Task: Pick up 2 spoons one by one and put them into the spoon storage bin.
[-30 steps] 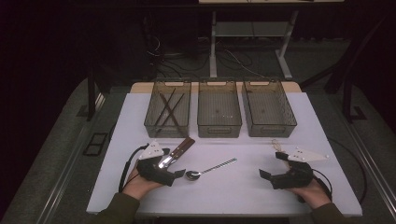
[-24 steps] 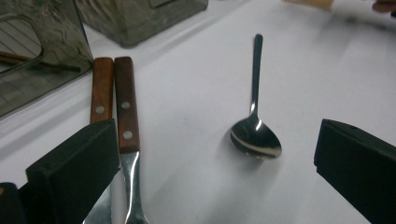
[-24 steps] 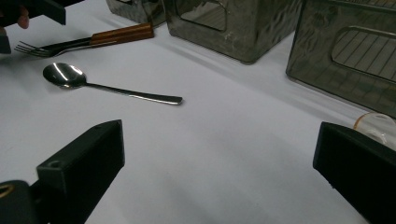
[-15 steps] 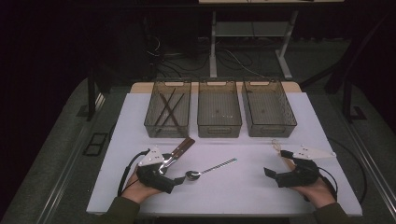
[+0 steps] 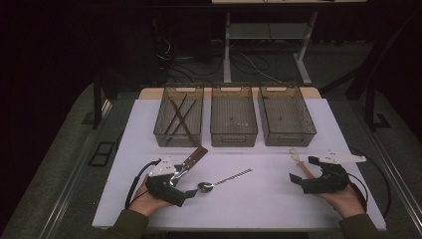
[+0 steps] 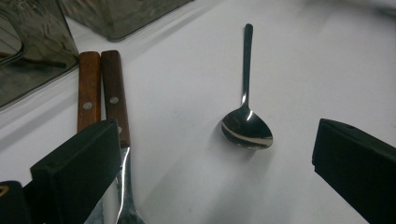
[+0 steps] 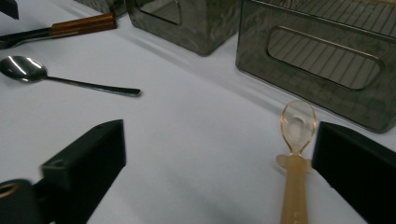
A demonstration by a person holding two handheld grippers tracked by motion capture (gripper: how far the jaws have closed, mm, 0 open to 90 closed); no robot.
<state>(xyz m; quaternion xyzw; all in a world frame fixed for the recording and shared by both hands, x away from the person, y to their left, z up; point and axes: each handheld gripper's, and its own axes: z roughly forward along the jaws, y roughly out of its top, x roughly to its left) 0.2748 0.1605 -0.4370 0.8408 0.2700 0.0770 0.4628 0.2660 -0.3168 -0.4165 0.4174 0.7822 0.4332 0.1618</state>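
Two grippers rest low over the white table [image 5: 259,204]. Left gripper [image 5: 186,191], jaws wide apart, faces the metal spoon [image 6: 246,128] lying between them beside two wooden-handled utensils [image 6: 100,88]. Right gripper [image 5: 297,180], jaws also apart, frames the amber plastic spoon [image 7: 296,154] near the right-hand bin [image 5: 286,117].

Beyond my hand-held grippers three wire bins stand in a row on the white surface [image 5: 259,199]. The left bin [image 5: 179,117] holds dark sticks [image 5: 178,115]; the middle bin [image 5: 233,117] and right bin [image 5: 286,117] stand just beside it.
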